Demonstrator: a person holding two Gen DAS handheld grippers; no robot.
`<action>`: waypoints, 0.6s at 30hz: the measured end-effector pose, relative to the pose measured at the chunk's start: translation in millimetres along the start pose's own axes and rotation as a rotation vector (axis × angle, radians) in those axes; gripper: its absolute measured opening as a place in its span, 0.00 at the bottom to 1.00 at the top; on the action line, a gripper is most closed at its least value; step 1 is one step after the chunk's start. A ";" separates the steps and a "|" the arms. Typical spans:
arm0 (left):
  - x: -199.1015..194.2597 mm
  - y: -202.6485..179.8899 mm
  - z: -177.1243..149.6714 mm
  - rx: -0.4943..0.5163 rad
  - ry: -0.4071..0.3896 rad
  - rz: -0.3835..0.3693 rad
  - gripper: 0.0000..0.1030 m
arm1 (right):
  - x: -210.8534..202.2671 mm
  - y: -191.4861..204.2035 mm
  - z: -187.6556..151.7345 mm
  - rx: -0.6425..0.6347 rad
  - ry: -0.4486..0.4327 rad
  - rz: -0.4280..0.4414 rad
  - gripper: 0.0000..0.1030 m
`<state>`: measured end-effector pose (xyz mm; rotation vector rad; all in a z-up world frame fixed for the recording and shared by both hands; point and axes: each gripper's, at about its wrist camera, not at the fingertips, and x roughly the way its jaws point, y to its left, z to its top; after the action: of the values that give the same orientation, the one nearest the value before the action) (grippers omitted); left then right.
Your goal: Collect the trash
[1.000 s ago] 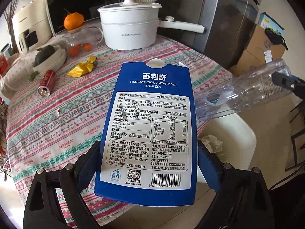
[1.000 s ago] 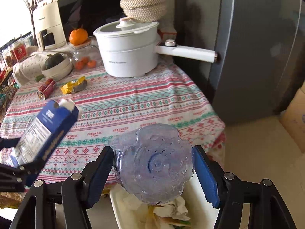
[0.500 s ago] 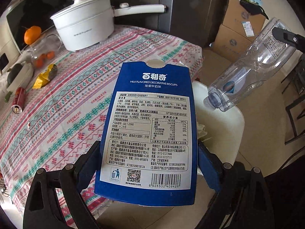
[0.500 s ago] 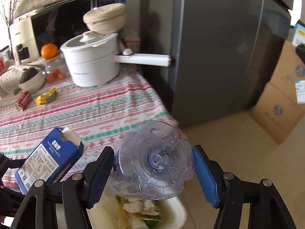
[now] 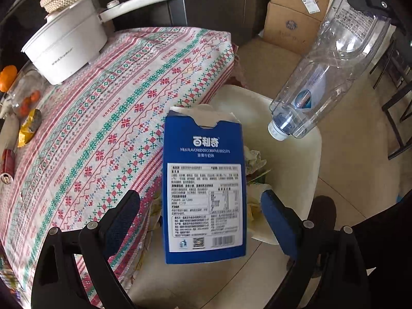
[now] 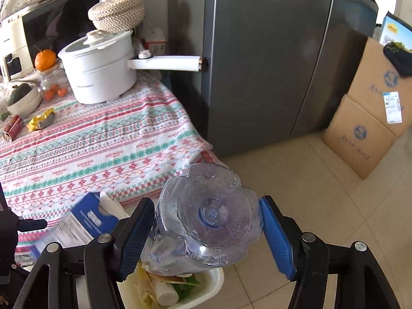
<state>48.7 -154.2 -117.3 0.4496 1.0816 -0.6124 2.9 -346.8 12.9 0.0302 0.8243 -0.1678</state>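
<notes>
A blue biscuit box (image 5: 203,193) hangs loose between the wide-open jaws of my left gripper (image 5: 200,213), touching neither pad, over the white trash bin (image 5: 303,159). The box also shows blurred in the right wrist view (image 6: 82,221). My right gripper (image 6: 206,226) is shut on a clear plastic bottle (image 6: 206,219), neck down over the bin (image 6: 206,285). The bottle shows in the left wrist view (image 5: 327,61), tilted with its cap toward the bin. A red can (image 6: 11,128) and a yellow wrapper (image 6: 41,121) lie on the table.
The table with a patterned cloth (image 6: 103,141) holds a white pot (image 6: 100,69), a glass jar (image 6: 51,87) with an orange on top, and a bowl. A grey fridge (image 6: 270,64) stands behind. Cardboard boxes (image 6: 370,118) stand on the tiled floor at right.
My left gripper has opened and let go of the blue box, which drops toward the bin. Both grippers have swung away from the table to over the bin.
</notes>
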 end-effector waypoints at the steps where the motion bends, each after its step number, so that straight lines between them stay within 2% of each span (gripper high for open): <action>1: -0.3 1.6 0.2 -0.009 0.000 0.000 0.94 | 1.3 0.0 -0.5 -0.001 0.004 0.001 0.69; 13: -14.0 36.0 -4.0 -0.098 -0.019 0.007 0.96 | 21.2 23.1 -5.3 -0.068 0.054 -0.003 0.69; 18: -22.0 43.9 -18.7 -0.108 -0.005 0.015 0.96 | 28.9 39.2 -7.6 -0.109 0.073 0.000 0.69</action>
<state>57.7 -104.5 -103.0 0.3622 1.0994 -0.5387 22.9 -311.3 -14.9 -0.0663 0.9055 -0.1221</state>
